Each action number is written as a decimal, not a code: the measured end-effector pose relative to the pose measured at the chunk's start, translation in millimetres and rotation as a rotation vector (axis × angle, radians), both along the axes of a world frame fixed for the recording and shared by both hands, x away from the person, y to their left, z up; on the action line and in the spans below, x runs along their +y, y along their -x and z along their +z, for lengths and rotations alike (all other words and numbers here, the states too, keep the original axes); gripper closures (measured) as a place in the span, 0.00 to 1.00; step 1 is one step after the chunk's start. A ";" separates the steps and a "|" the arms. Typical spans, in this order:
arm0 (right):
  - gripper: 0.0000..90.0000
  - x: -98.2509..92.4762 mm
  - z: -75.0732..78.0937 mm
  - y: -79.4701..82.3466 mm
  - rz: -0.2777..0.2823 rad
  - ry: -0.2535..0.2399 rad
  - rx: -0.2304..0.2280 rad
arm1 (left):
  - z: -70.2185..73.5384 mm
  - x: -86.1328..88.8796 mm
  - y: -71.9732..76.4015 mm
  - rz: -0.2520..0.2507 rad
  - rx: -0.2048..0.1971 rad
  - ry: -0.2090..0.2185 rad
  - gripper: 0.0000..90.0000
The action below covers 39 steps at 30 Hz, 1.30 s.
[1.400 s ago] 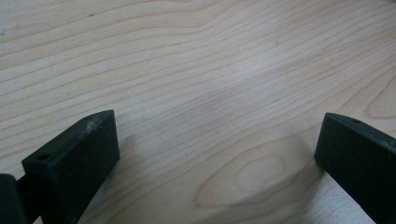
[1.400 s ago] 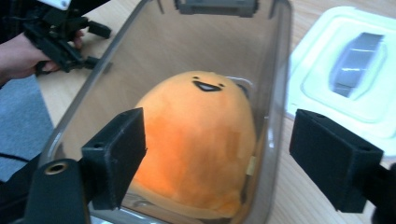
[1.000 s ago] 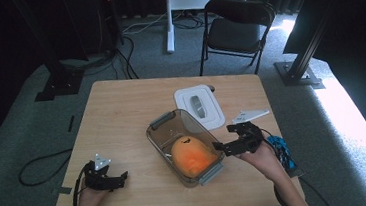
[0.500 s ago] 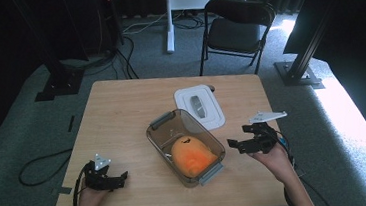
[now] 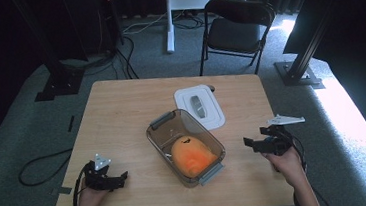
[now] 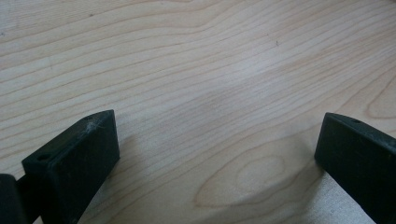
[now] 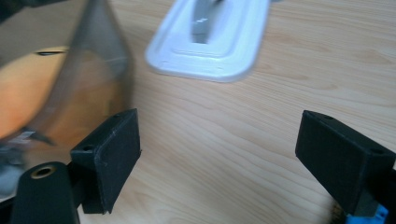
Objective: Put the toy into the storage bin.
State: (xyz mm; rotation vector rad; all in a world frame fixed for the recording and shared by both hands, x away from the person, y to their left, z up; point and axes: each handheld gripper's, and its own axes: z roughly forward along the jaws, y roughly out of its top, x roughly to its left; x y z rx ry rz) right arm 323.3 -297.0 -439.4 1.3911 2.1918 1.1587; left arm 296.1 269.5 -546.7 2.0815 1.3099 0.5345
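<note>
the high view is dim around its edges, with the room beyond the table (image 5: 121, 113) lost in near-black shadow. bright daylight is seen falling on the floor (image 5: 347, 113) at the right, where the carpet is washed out to pale glare. the tabletop is evenly and softly lit. in the left gripper view the wood grain is sharp, and soft shadows are cast beneath the two black jaws. in the right gripper view the container (image 7: 70, 84) at the left is smeared by blur, while the white lid (image 7: 210, 42) is slightly soft and brightly lit.
</note>
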 end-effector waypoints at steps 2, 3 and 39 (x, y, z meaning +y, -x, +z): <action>0.15 -4.9 -3.5 0.1 -0.021 0.003 0.000 | 0.0 0.0 0.0 0.000 0.000 0.000 0.00; 0.15 -7.1 -5.2 0.1 -0.034 0.013 0.001 | 0.0 0.0 0.0 0.000 0.000 0.000 0.00; 0.13 -75.5 -84.9 1.0 -0.360 0.142 0.139 | 0.1 0.0 0.0 0.000 0.000 0.000 0.00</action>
